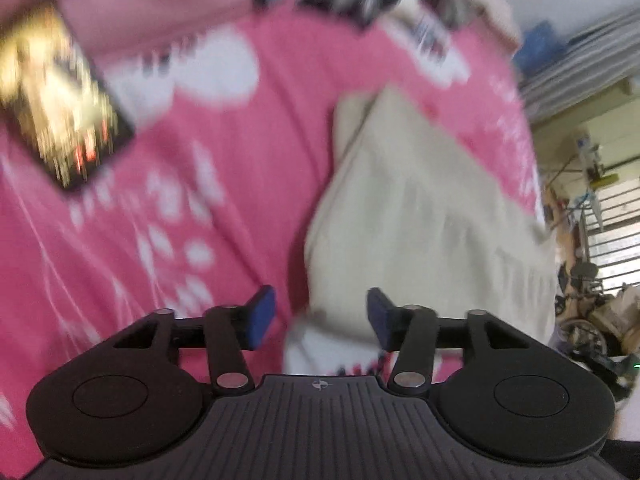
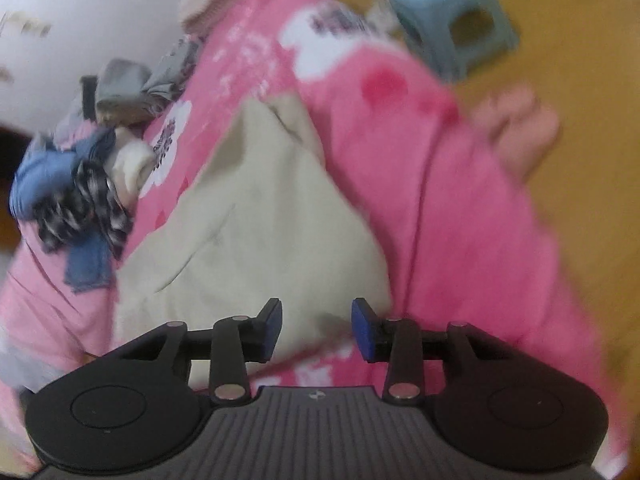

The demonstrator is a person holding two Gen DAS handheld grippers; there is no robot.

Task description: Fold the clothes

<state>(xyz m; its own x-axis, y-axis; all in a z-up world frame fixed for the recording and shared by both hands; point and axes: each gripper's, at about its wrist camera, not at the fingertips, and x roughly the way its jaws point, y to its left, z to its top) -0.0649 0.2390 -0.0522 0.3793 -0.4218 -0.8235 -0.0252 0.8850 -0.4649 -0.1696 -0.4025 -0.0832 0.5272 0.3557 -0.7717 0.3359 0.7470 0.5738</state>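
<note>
Lying across a pink bedsheet (image 1: 200, 168) with white flower prints, a beige garment (image 1: 432, 208) is the nearest cloth to both grippers, and both views are smeared by motion blur. From the left wrist view, the left gripper (image 1: 321, 318) hangs above the garment's lower edge with its jaws wide apart and nothing between its 2 blue pads (image 1: 264, 316). A dark rectangular object with gold markings (image 1: 60, 100) rests on the sheet far to the left, too blurred to identify. From the right wrist view, the right gripper (image 2: 316, 330) also stands spread wide and empty, its blue pads (image 2: 362, 330) over the near corner of the same beige garment (image 2: 256, 216), which tapers to a point away from the camera. A heap of other clothes (image 2: 84, 184), blue denim and black-and-white check among them, sits on the sheet to the left. A light blue plastic stool (image 2: 448, 20) stands on the yellowish floor beyond the bed, and bare toes (image 2: 516, 128) show beside the sheet's edge.
</note>
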